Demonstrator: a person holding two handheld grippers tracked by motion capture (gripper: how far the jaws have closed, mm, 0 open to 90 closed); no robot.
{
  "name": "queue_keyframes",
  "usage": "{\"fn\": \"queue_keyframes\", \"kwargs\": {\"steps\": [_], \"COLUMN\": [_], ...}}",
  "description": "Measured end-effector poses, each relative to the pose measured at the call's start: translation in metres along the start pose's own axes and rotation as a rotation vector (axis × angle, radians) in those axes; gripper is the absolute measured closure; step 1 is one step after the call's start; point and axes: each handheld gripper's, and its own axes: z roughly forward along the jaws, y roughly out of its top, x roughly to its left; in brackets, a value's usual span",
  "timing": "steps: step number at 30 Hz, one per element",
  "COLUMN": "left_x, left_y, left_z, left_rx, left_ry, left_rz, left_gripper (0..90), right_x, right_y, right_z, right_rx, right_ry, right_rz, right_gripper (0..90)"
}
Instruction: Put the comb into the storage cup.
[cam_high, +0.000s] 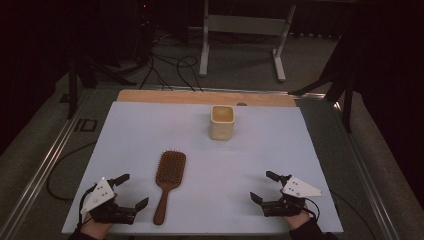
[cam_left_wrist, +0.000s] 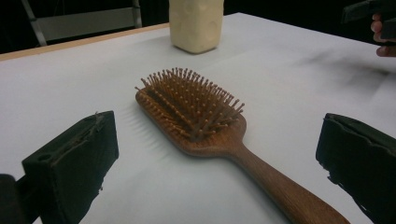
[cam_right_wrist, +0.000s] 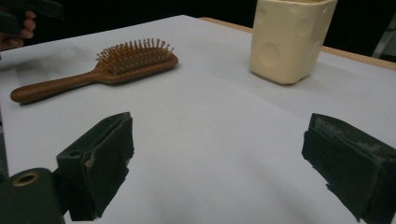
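- Left hand-held gripper (cam_high: 134, 190): jaws wide apart, empty, just beside hairbrush (cam_high: 168, 181).
- Right hand-held gripper (cam_high: 264, 186): jaws wide, empty, well apart from it.
- Hairbrush flat on counter (cam_high: 280, 150), bristles up, nearer than the cream cup (cam_high: 221, 122).

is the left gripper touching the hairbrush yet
Apart. The high view shows bare table between the open left gripper and the hairbrush.

Brown hairbrush (cam_high: 169, 180) (cream cup (cam_high: 221, 122))

Obstacles: brown wooden paddle hairbrush (cam_high: 168, 182) at 7 o'clock, cream square plastic cup (cam_high: 221, 122) at 12 | Free: white table sheet (cam_high: 260, 150) from 3 to 5 o'clock
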Motion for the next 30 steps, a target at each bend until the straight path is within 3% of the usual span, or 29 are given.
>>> {"fn": "queue_keyframes", "kwargs": {"steps": [15, 20, 27, 30], "left_x": [-0.002, -0.006, -0.012, -0.015], "left_y": [0.004, 0.012, 0.028, 0.036], "left_z": [0.000, 0.000, 0.000, 0.001], "left_rx": [-0.006, -0.013, -0.004, 0.003], "left_ry": [-0.012, -0.014, -0.055, -0.039], "left_rz": [0.003, 0.018, 0.018, 0.032], "left_gripper": [0.0, 0.0, 0.0, 0.0], "right_x": [0.004, 0.005, 0.007, 0.007], "right_y": [0.002, 0.003, 0.005, 0.005], "right_z": [-0.001, -0.001, 0.000, 0.000], "right_rx": [-0.007, -0.009, -0.018, -0.019], "right_ry": [0.005, 0.009, 0.008, 0.009], "right_rz": [-0.008, -0.006, -0.010, -0.008], "right_gripper": [8.6, 8.6, 8.6, 8.6]}}
